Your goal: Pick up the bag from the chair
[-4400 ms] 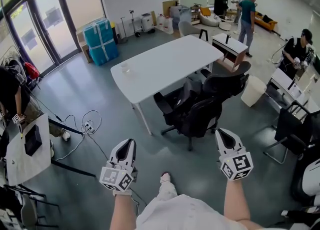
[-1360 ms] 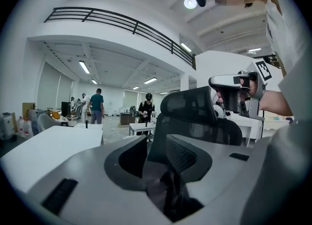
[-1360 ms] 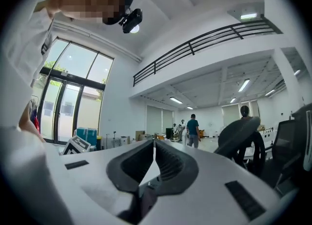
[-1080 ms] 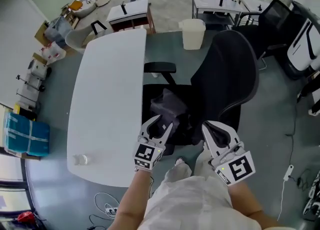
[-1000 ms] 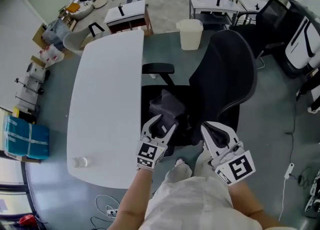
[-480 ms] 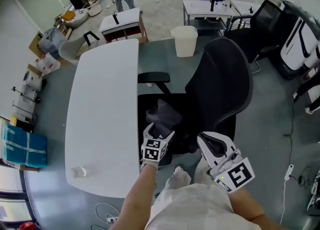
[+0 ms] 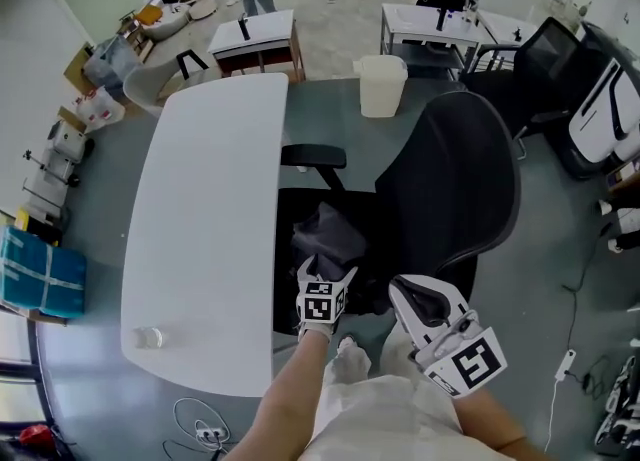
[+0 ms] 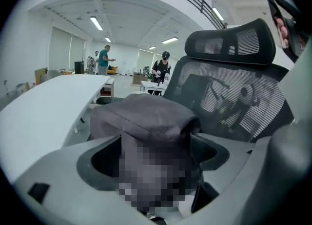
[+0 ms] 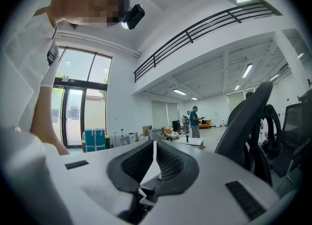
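grey bag point(image 7: 326, 230) slumped on the seat of the black chair point(image 7: 452, 177), just right of the white table point(image 7: 200, 217). left gripper point(image 7: 326, 269) pushed in at the near side of the bag, fingers wide apart, one on each side of the soft grey cloth, not squeezed shut. top of the bag folded over, between the two fingers, with the mesh chair back to the far right. right gripper point(image 7: 404, 288) near the right side of the seat, apart from the bag, fingers closed together and holding nothing. white bin point(image 7: 382, 85) on the floor far past the chair. small clear cup point(image 7: 148, 337) on the near left end of the table.
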`<state>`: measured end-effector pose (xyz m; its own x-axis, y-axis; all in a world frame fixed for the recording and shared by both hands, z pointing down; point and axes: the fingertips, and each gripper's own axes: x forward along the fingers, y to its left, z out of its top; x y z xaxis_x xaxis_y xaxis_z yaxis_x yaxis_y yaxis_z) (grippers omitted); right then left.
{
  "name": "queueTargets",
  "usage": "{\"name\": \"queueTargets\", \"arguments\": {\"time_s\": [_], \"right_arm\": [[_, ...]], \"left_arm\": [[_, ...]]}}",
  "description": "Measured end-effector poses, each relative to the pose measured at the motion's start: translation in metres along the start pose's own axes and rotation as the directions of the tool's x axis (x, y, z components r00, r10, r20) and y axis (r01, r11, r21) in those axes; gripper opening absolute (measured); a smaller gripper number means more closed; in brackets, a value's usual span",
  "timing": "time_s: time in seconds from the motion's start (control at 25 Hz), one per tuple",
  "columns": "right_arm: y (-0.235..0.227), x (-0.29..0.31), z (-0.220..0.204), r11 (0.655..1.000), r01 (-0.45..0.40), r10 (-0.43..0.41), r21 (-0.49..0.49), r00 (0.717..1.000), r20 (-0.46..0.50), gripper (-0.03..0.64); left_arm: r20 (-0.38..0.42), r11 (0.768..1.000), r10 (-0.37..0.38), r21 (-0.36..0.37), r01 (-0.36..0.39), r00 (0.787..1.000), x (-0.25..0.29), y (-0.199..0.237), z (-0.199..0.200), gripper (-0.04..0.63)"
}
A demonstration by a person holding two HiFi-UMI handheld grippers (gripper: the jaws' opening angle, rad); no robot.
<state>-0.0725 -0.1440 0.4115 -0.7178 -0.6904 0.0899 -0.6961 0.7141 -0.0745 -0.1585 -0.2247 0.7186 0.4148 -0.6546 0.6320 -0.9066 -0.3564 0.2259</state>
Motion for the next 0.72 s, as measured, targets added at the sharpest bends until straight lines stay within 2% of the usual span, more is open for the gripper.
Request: {"name": "queueTargets", "arguments": {"time_s": [0.24,0.4,0.72], "right_arm": [[0.001,0.004,0.002,1.000,-0.020,0.019,-0.015,1.000,-0.008,0.021],[0.001,0.002,0.002,1.000,-0.018,0.018,-0.019,1.000,-0.010,0.021],[-0.006,-0.002,0.000,1.000,0.005,-0.006,-0.011,1.000,-0.015,0.021]], "left_arm": [[-0.012,0.995,0.045,-0.087,-0.046,0.999,0.014,0.000,-0.005,0.436],[-0.011,0.990,0.027,-0.138,-0.028,1.000,0.022,-0.007,-0.003,0.434],[0.000,0.986,0.021,-0.167,-0.021,1.000,0.031,-0.011,0.004,0.433]]}}
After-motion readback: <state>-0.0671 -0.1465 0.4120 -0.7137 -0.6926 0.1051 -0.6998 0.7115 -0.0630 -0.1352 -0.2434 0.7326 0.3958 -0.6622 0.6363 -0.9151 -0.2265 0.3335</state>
